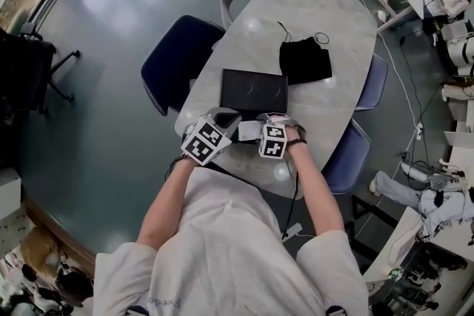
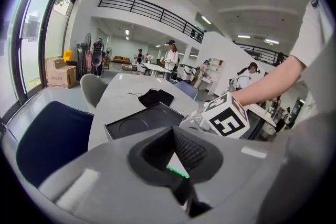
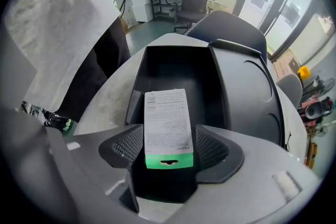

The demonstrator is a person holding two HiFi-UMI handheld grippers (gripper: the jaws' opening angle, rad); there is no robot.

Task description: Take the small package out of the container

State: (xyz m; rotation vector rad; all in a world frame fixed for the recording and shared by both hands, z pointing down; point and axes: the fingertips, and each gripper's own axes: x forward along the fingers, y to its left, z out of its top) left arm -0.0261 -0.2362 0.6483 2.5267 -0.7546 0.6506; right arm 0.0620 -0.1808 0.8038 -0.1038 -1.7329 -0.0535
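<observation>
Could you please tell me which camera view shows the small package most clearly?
The right gripper view: the small package sits in the black container, label up, between the jaws of the open right gripper. The left gripper view shows only a white-and-green sliver, likely it; the head view hides it.

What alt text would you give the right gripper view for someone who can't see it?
A white package with a green end lies in an open black container, between the right gripper's open jaws. The container sits on a pale table, its lid beside it.
</observation>
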